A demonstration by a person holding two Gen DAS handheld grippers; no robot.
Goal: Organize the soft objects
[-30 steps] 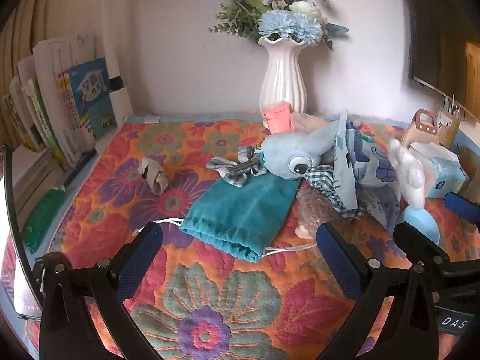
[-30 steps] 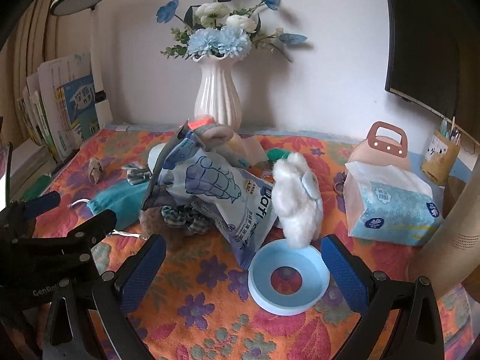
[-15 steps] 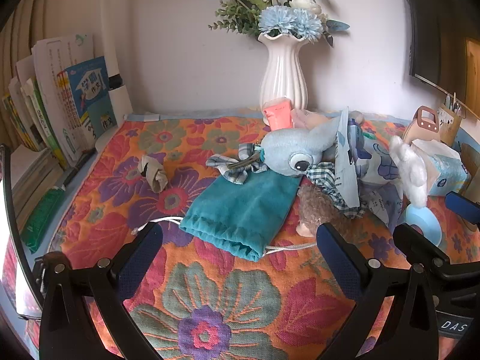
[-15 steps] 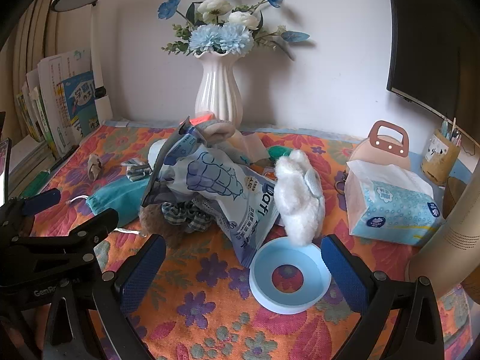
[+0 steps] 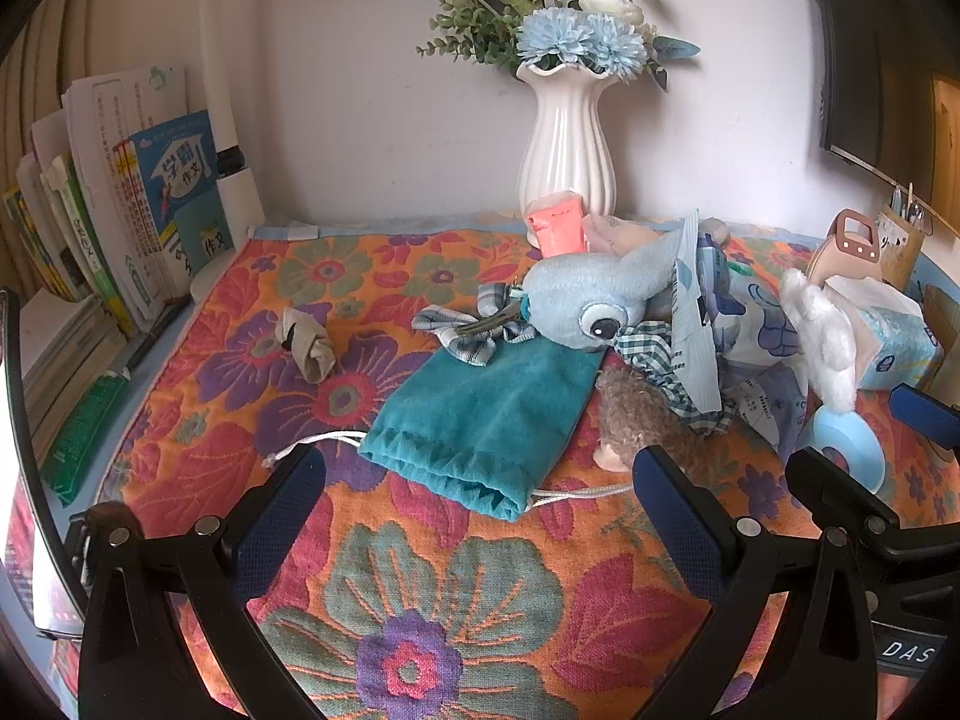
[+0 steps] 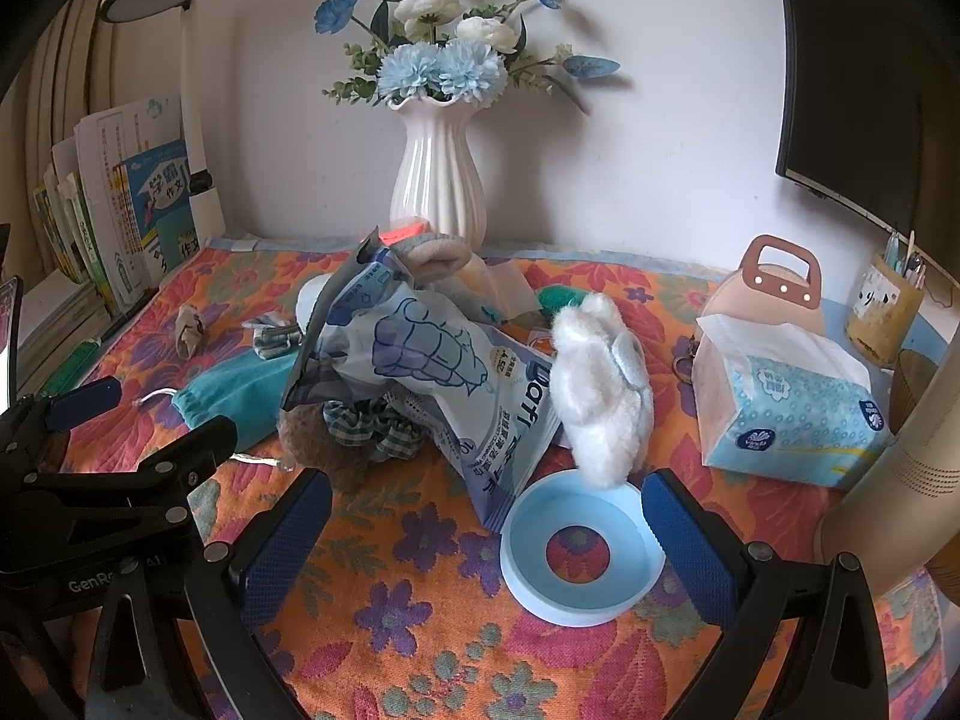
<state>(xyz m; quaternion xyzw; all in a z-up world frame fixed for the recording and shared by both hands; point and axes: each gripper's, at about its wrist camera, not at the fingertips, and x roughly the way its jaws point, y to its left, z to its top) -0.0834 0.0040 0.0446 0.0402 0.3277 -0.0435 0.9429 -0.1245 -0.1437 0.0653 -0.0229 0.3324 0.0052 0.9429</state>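
A teal drawstring pouch (image 5: pixel 489 414) lies on the flowered cloth just ahead of my open, empty left gripper (image 5: pixel 480 504). Behind it sit a checked bow (image 5: pixel 468 336), a blue plush toy (image 5: pixel 591 306), a brown furry toy (image 5: pixel 636 426) and a checked scrunchie (image 5: pixel 666 369). A rolled beige sock (image 5: pixel 309 345) lies to the left. A blue-white plastic bag (image 6: pixel 444 372) leans over the pile, with a white fluffy toy (image 6: pixel 603 393) beside it. My right gripper (image 6: pixel 486 528) is open and empty, near a light blue ring (image 6: pixel 579 552).
A white vase (image 5: pixel 567 150) of flowers stands at the back wall. Books (image 5: pixel 120 204) line the left edge. A tissue pack (image 6: pixel 792 402), a pink handled box (image 6: pixel 774 288) and a pencil cup (image 6: pixel 882 312) sit on the right. A beige cylinder (image 6: pixel 900 480) stands at far right.
Both grippers have drawn back and risen slightly, so the pile sits a little farther off. Nothing on the cloth has moved. Both stay open.
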